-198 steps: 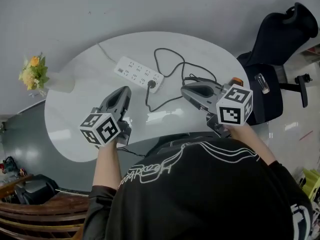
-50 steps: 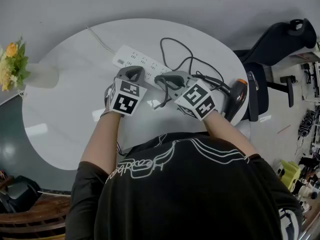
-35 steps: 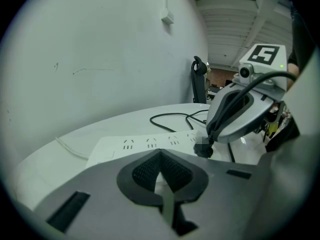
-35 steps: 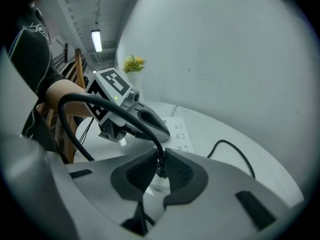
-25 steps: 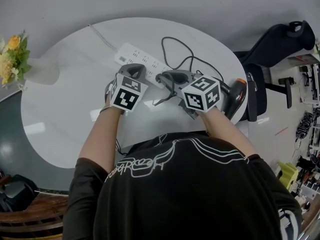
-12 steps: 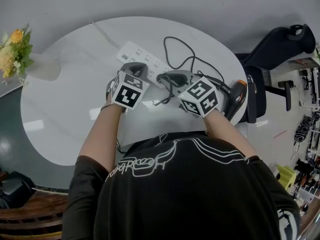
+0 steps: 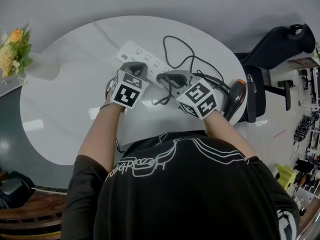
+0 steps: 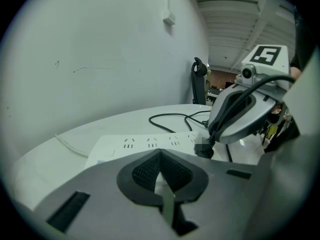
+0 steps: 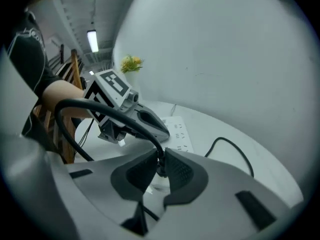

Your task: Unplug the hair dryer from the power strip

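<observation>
The white power strip [image 7: 145,59] lies on the round white table [image 7: 65,109]. My left gripper [image 7: 135,66] is shut, its tip resting on the strip's middle; in the left gripper view the strip [image 8: 145,143] shows just past the closed pads [image 8: 160,156]. My right gripper [image 7: 161,77] is shut on the black plug [image 8: 204,149] at the strip's right end. In the right gripper view the plug [image 9: 160,165] sits squeezed between the pads. Its black cord [image 7: 175,46] loops to the orange and black hair dryer [image 7: 235,98] at the table's right edge.
A vase of yellow flowers [image 7: 17,56] stands at the table's far left. A black office chair [image 7: 280,44] is beyond the right edge. The strip's own white lead [image 7: 102,33] runs off toward the back.
The right gripper has rolled about its own axis, so its marker cube shows a different face. Both hands stay in place at the strip.
</observation>
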